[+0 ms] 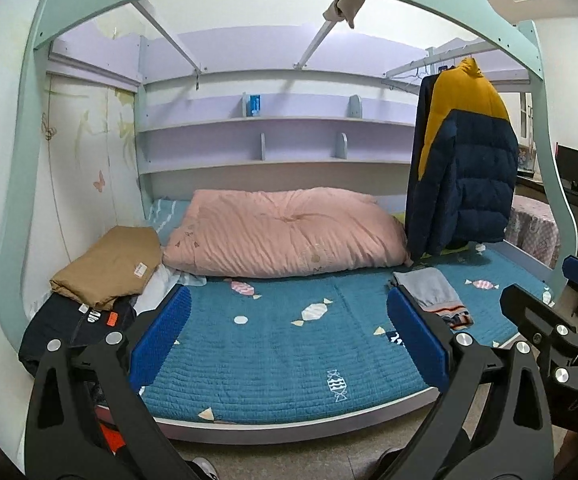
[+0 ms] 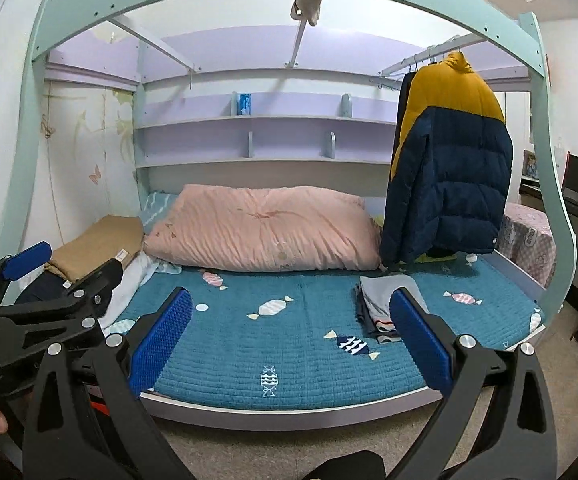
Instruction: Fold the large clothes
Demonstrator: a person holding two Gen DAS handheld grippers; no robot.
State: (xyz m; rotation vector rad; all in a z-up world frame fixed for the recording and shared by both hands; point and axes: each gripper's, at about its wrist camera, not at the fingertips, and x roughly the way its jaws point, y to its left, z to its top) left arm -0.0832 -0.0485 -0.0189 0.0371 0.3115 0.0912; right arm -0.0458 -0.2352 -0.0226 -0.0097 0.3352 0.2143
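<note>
Both tools are hovering over the near edge of the bed (image 1: 273,364), side by side. The left gripper (image 1: 289,340) is standing wide open with its 2 blue pads (image 1: 161,336) empty, and the right gripper (image 2: 289,340) is spread just as wide, also gripping nothing. On the blue candy-print quilt, 2 piles of clothes are lying well apart — 1 at the left edge, where a tan folded garment (image 1: 109,264) is resting on top of dark clothes (image 1: 73,324), and 1 small grey folded stack (image 2: 377,308) at the right. 1 pink duvet (image 1: 285,236) is bunched along the back. 1 navy-and-yellow puffer jacket (image 2: 449,168) is hanging from the rail at the right, above the mattress. 1 blue box (image 1: 254,105) is standing on the upper of 2 shelves.
</note>
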